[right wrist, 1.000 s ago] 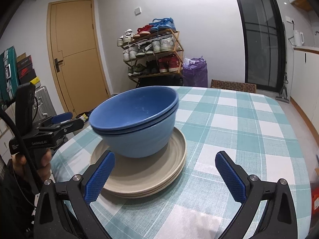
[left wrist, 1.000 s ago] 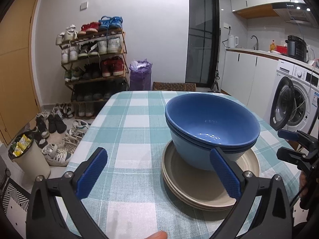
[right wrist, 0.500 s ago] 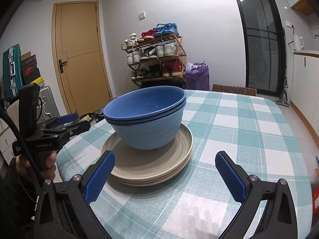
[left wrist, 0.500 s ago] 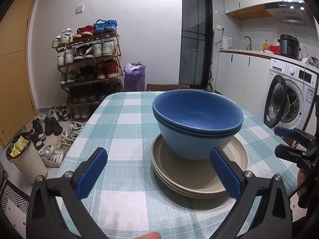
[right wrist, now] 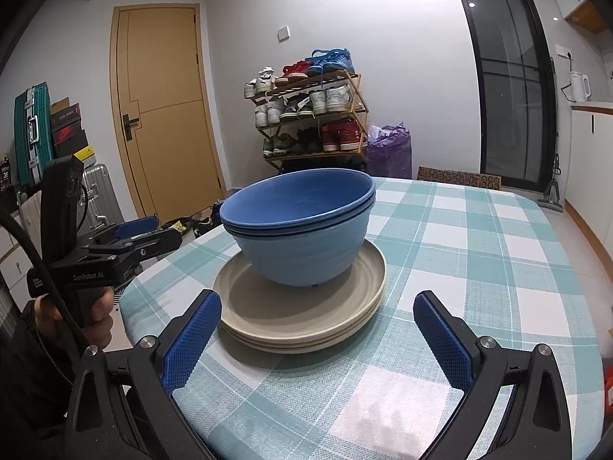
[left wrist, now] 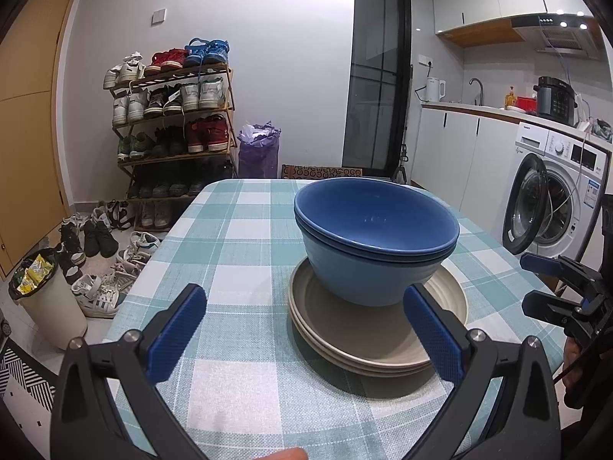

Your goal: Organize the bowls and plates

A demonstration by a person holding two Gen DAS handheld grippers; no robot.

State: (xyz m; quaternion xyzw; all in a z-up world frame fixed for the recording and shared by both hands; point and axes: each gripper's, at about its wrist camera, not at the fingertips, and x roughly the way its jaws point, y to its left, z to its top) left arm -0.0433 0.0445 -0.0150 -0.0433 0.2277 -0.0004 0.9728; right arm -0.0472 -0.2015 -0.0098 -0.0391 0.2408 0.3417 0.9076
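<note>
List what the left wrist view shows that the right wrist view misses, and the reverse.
Left wrist only: the washing machine, the kitchen counter, the bin beside loose shoes. Right wrist only: the suitcases, shoeboxes, and the hand holding the left gripper. Both: blue bowls nested on beige plates, checked tablecloth, shoe rack, each view's own open gripper; the right gripper stands apart from the stack.

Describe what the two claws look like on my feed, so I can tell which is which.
Both are the same build: black frames with silver bolts, each finger faced with a blue textured pad. The left claw seen from the right wrist view has a black pistol handle, white "GenRobot.AI" lettering and a black cable looping off it. The right claw shows no lettering from here. The hand gripping the left handle wears a dark sleeve.
</note>
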